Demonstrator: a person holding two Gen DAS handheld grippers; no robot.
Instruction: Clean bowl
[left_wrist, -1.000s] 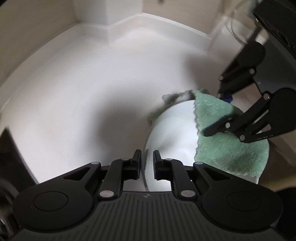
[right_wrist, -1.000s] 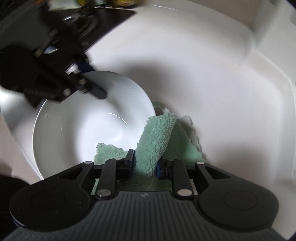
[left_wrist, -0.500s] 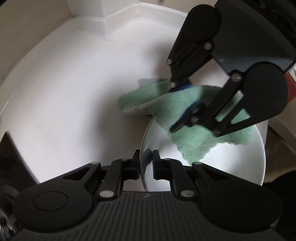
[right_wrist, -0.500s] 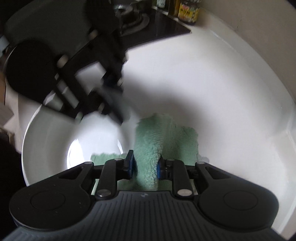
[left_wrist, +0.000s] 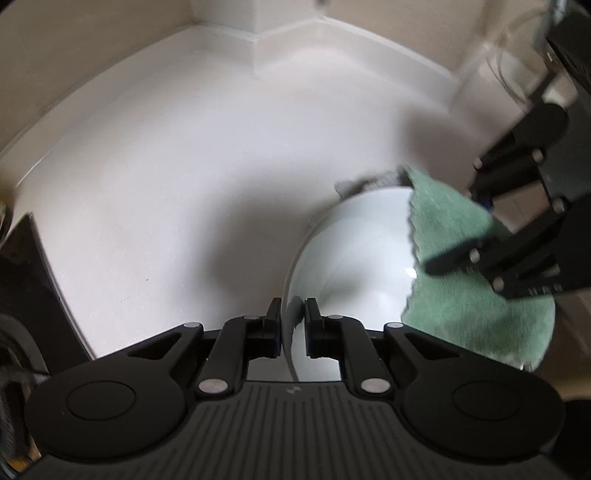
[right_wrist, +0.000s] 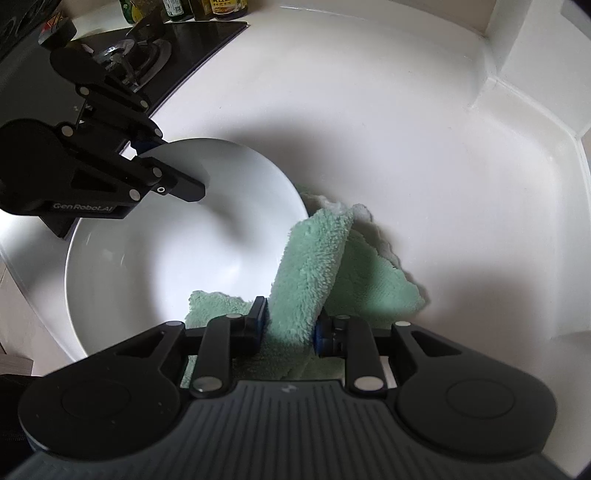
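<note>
Left wrist view shows the left gripper (left_wrist: 293, 317) with its fingers clamped on the near rim of the white bowl (left_wrist: 354, 254), the thin edge standing between the two pads, so the bowl sits just ahead and to the right of them, tipped up off the white desk (left_wrist: 166, 192). Further right, the green cloth (left_wrist: 461, 295) drapes over the bowl's far rim and into its hollow, with the right gripper (left_wrist: 465, 240) closed on it. From the right wrist view, that gripper's fingers (right_wrist: 258, 317) pinch a thick fold of the cloth, which spills partly into the bowl to their left and partly onto the desk ahead and to their right. The bare inside of the bowl looks white and free of visible marks, though glare and blur keep me from calling it clean; I judge the wiping to be under way, and how much surface is left to cover cannot be told. Beyond the left gripper, up and to the left of the right fingers, lie a black stove (right_wrist: 147, 55) and some bottles (right_wrist: 184, 7), well apart from the bowl. Nothing blocks the cloth's path except the left gripper's own fingers on the rim.
</note>
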